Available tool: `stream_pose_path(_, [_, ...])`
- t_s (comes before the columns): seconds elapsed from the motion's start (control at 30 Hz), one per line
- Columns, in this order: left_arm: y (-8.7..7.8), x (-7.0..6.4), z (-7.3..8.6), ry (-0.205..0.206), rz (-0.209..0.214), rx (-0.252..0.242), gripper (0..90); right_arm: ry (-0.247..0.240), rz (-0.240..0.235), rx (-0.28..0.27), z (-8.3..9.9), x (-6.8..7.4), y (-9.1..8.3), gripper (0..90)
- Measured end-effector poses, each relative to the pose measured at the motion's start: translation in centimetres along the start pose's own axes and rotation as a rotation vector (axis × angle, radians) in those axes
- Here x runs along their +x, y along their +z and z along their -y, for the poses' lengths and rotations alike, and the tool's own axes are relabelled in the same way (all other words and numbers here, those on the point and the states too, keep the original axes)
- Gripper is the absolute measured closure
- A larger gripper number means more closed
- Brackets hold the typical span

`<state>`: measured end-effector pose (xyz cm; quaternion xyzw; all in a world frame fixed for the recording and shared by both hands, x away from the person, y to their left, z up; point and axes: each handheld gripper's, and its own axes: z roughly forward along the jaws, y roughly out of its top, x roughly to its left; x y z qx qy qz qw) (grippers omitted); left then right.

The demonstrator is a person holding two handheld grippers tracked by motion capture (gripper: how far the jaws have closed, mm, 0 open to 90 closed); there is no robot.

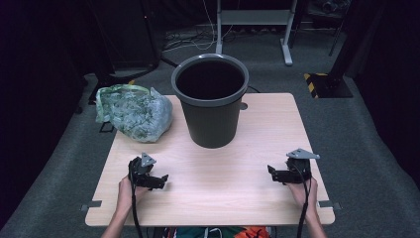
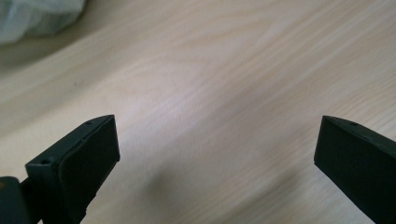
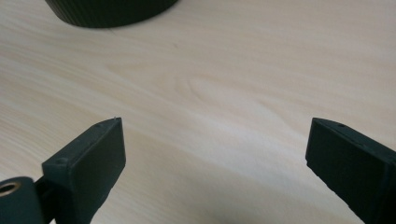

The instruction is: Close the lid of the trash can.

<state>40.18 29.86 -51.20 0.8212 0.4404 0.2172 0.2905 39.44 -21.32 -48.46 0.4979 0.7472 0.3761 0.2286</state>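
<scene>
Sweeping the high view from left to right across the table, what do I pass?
Crumpled plastic bag → left gripper → grey bin → right gripper.

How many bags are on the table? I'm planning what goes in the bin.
1: the bag lies at the table's far left corner, left of the bin. The bin's inside is dark, so more may be hidden.

Light wood table [image 1: 213,188] — grey bin [image 1: 210,106] centre-back, filled plastic bag [image 1: 134,113] back-left corner.
</scene>
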Motion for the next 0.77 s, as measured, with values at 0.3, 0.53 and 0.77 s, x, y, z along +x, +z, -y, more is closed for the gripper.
stream_pose_path(0.3, [0.3,0.4,2.1,-0.08,0.009,-0.043,0.0,0.046,0.073,0.081,4.1,-2.7,0.0,4.9])
stream_pose_path(0.53, [0.3,0.7,2.6,-0.126,0.023,-0.053,0.1,0.026,0.09,0.097,5.5,-3.0,-0.1,3.8])
stream_pose_path(0.77, [0.4,0.5,2.4,-0.135,0.013,-0.056,0.1,0.02,0.077,0.111,5.3,-2.8,0.2,0.0])
